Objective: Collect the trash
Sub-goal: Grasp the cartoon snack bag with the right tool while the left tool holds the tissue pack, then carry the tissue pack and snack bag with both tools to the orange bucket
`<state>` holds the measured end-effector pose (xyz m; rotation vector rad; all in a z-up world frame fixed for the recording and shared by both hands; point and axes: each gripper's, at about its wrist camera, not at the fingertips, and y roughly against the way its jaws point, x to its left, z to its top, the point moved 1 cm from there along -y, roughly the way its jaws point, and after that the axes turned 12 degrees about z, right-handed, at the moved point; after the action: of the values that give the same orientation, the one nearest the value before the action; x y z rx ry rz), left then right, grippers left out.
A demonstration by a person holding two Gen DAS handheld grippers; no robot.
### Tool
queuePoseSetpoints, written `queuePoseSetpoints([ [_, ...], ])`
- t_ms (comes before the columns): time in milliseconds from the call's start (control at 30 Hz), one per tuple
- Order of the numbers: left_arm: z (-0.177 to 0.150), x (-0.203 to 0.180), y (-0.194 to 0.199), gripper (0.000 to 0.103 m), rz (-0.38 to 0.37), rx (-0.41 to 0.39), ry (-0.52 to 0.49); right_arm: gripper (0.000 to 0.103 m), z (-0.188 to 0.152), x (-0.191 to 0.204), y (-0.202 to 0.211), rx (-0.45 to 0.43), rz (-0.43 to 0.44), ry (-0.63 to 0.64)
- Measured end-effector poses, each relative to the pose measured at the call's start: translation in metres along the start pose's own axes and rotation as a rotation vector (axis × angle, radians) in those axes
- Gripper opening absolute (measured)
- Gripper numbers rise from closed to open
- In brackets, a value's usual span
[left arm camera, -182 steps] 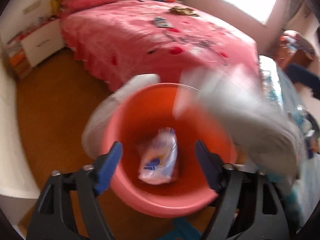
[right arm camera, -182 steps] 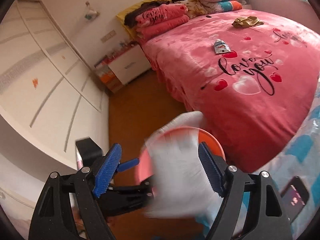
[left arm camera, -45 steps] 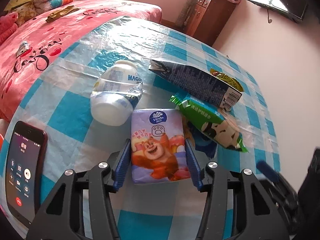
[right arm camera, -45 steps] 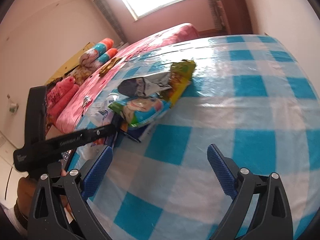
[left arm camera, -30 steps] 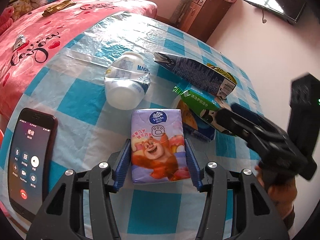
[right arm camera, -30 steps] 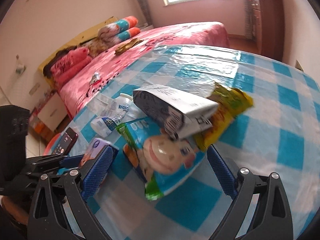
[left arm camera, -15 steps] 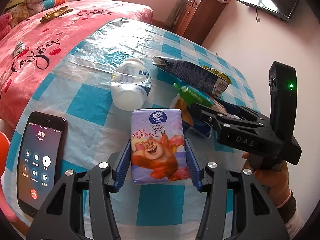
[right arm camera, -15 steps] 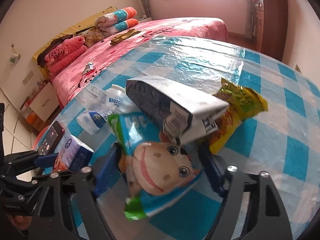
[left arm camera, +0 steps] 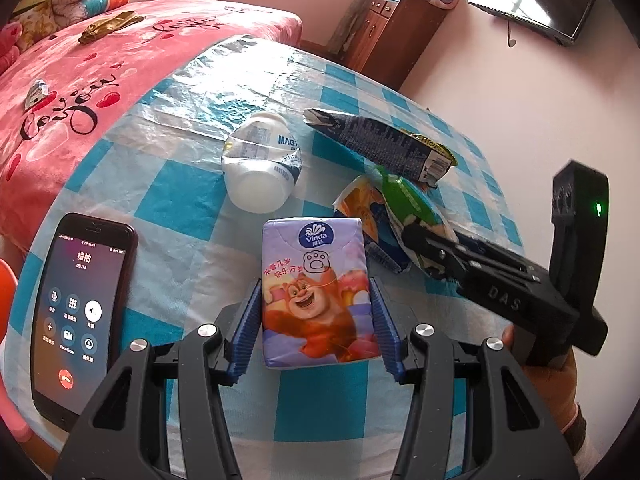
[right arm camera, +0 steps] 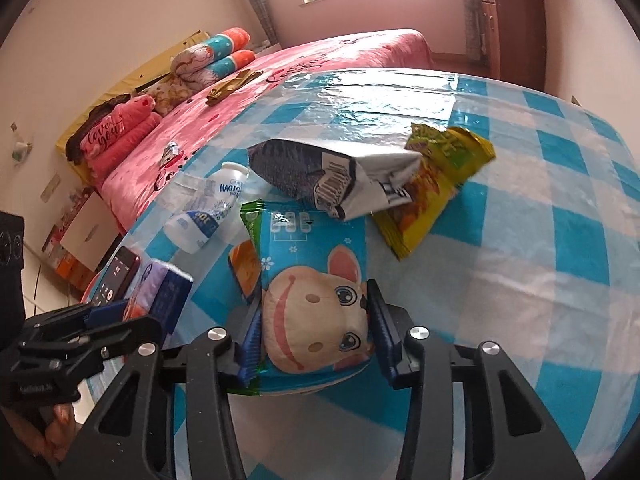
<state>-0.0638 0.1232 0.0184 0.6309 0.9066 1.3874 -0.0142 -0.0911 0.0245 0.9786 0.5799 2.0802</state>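
Note:
My left gripper (left arm camera: 316, 328) is shut on a purple Vinda tissue pack (left arm camera: 316, 292) with a cartoon bear, over the blue checked table (left arm camera: 172, 184). My right gripper (right arm camera: 316, 332) is shut on a blue-green snack bag (right arm camera: 312, 292) with a cartoon animal face; the bag also shows in the left wrist view (left arm camera: 404, 204). Other trash lies beyond: a crushed white bottle (left arm camera: 260, 164), a grey-black torn packet (left arm camera: 384, 144), a yellow wrapper (right arm camera: 436, 184) and an orange wrapper (right arm camera: 244, 268) under the snack bag.
A phone (left arm camera: 76, 312) with a call screen lies at the table's left edge. A pink bed (left arm camera: 80, 76) stands beyond the table with small scraps on it. A wooden cabinet (left arm camera: 388, 28) and a wall TV (left arm camera: 532, 0) are at the back. An orange bin rim (left arm camera: 6, 292) shows at far left.
My right gripper came in over the table and closed its jaws on the snack bag. My left gripper kept its hold on the tissue pack and barely moved.

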Motion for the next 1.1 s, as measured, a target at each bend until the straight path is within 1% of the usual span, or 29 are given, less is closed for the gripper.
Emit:
queuePoseSetpoints([
  [200, -0.004, -0.003, 0.005, 0.053, -0.032, -0.005, -0.011, 0.042, -0.020, 0.003, 0.016, -0.021, -0.010, -0.028],
  [600, -0.014, -0.009, 0.018, 0.053, -0.071, -0.013, -0.039, 0.041, -0.047, 0.010, 0.043, -0.060, -0.040, -0.073],
  [767, -0.016, -0.011, 0.028, 0.053, -0.088, -0.031, -0.051, 0.041, -0.050, 0.012, 0.051, -0.072, -0.055, -0.087],
  [1100, -0.016, -0.007, 0.047, 0.053, -0.086, -0.075, -0.068, 0.041, -0.052, 0.017, 0.063, -0.090, -0.079, -0.103],
])
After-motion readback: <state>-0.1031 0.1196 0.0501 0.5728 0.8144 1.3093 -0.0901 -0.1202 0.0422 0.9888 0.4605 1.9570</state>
